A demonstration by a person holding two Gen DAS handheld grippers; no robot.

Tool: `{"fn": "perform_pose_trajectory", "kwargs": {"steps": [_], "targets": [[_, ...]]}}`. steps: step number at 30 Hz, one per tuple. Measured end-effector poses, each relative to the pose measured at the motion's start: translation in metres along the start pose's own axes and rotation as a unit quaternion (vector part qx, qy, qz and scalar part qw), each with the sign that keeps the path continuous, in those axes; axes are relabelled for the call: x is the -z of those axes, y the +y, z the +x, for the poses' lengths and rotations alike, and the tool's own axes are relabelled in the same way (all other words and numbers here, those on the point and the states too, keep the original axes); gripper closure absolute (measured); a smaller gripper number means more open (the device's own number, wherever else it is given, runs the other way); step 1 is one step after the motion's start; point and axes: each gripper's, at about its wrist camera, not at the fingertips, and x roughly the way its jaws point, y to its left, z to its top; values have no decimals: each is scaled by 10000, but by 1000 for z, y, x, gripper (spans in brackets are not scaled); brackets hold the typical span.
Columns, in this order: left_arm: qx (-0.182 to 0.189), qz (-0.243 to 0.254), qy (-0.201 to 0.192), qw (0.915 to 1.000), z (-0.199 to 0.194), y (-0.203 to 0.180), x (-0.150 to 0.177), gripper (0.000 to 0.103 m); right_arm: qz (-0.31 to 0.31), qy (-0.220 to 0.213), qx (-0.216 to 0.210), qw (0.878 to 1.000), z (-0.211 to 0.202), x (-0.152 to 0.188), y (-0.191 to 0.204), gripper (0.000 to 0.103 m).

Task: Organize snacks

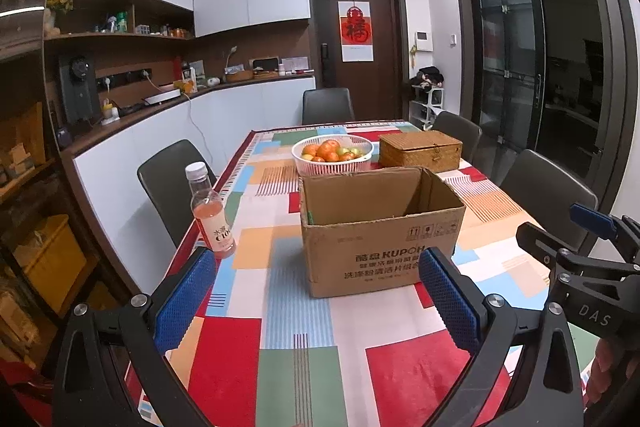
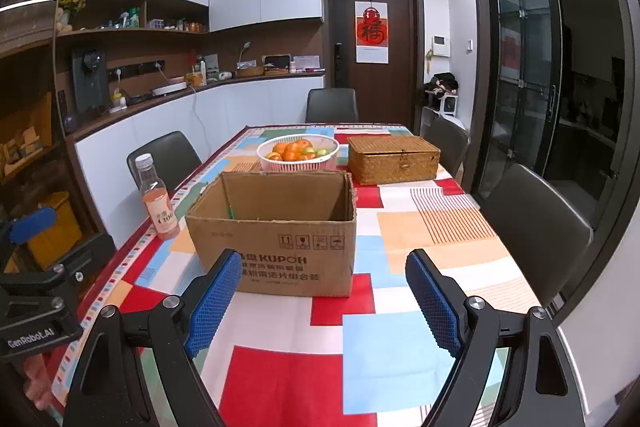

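An open brown cardboard box (image 1: 380, 231) stands on the table with the colourful chequered cloth (image 1: 288, 339); it also shows in the right wrist view (image 2: 276, 231). Its visible inside looks empty. A bottle of pink drink with a white cap (image 1: 210, 213) stands upright near the table's left edge, left of the box; it also shows in the right wrist view (image 2: 157, 203). My left gripper (image 1: 316, 279) is open and empty, above the table in front of the box. My right gripper (image 2: 324, 279) is open and empty, also in front of the box.
A white basket of oranges and green fruit (image 1: 332, 153) and a closed wicker box (image 1: 420, 151) stand behind the cardboard box. Dark chairs (image 1: 172, 183) stand around the table. A counter with cabinets (image 1: 160, 131) runs along the left wall. A glass door (image 2: 532, 67) is at the right.
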Motion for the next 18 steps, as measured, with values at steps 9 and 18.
{"fn": "perform_pose_trajectory", "kwargs": {"steps": [9,18], "targets": [[-78,15,-38,10000,-1,1,2,0,19,20,-17,10000,-1,1,0,18],[-90,26,-28,10000,-1,2,2,0,18,20,-31,10000,1,0,0,18]]}}
